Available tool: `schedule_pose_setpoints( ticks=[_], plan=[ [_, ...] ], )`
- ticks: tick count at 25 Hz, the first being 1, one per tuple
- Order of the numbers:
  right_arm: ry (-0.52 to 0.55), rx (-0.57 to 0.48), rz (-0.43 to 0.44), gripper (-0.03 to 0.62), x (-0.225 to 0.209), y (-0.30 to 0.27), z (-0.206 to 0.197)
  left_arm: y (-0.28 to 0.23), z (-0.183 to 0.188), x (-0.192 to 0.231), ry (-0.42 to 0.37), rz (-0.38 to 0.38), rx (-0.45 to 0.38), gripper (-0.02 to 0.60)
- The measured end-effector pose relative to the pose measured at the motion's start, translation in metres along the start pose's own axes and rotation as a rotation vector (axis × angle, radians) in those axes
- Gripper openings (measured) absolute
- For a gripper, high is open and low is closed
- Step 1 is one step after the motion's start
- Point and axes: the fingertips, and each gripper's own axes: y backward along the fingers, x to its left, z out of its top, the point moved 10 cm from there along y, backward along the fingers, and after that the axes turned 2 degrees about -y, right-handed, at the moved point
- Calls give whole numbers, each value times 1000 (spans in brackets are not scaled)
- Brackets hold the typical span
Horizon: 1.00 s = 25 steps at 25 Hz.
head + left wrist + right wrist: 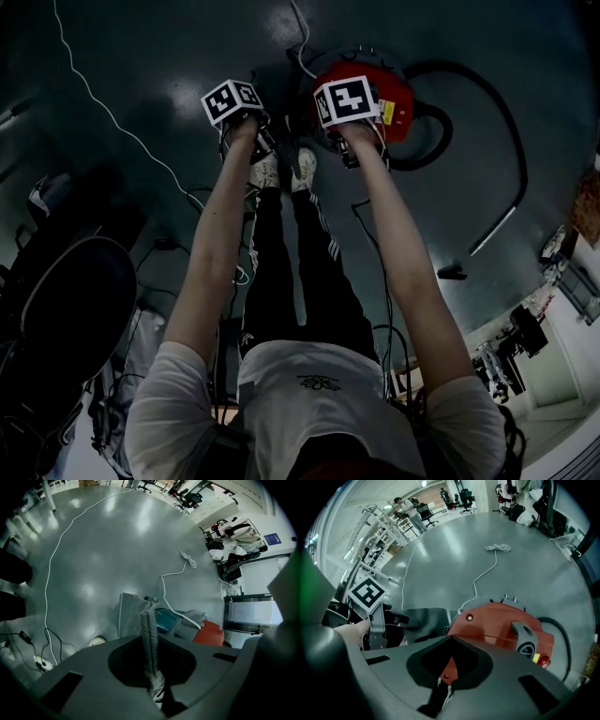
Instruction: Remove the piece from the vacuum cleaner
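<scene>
The red vacuum cleaner (pixel 380 94) lies on the dark floor just ahead of the person's feet; its red cover (pixel 501 625) fills the middle of the right gripper view. My right gripper (pixel 349 150) is on its near left edge, jaws shut on a red corner tab (pixel 449 668) of the cover. My left gripper (pixel 261 150) is beside it to the left, shut on a grey mesh piece (pixel 149 639). That piece stands upright between the jaws, level with a pale pleated panel (pixel 130 616). Behind these the vacuum's red (pixel 213 632) and teal (pixel 168 620) parts show.
A black hose (pixel 492 112) loops from the vacuum to the right, ending in a wand and a nozzle (pixel 452 273). A white cable (pixel 103 103) trails across the floor to the left. The person's shoes (pixel 281 173) are close under the grippers. Dark bags (pixel 66 300) sit left.
</scene>
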Motion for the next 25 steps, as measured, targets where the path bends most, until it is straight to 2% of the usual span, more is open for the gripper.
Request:
schedule_pose_setpoints(
  ticks=[6, 9, 11, 14, 16, 21, 25],
  plan=[
    [-55, 77, 116, 11, -12, -3, 7, 3, -5, 7, 16, -17, -5, 15],
    [-32, 65, 77, 11, -8, 0, 8, 6, -8, 10, 3, -14, -23, 15],
    [1, 56, 22, 11, -2, 1, 8, 9, -15, 8, -80, 17, -56, 15],
    [45, 57, -53, 11, 6, 1, 6, 17, -31, -2, -327, 99, -140, 15],
    [63, 55, -89, 11, 10, 1, 5, 21, -41, -6, -446, 129, -208, 15],
    [69, 29, -105, 11, 13, 1, 4, 22, -56, 3, -570, 139, -318, 15],
    [56, 20, -91, 11, 10, 1, 4, 22, -58, 10, -561, 123, -346, 15]
  ],
)
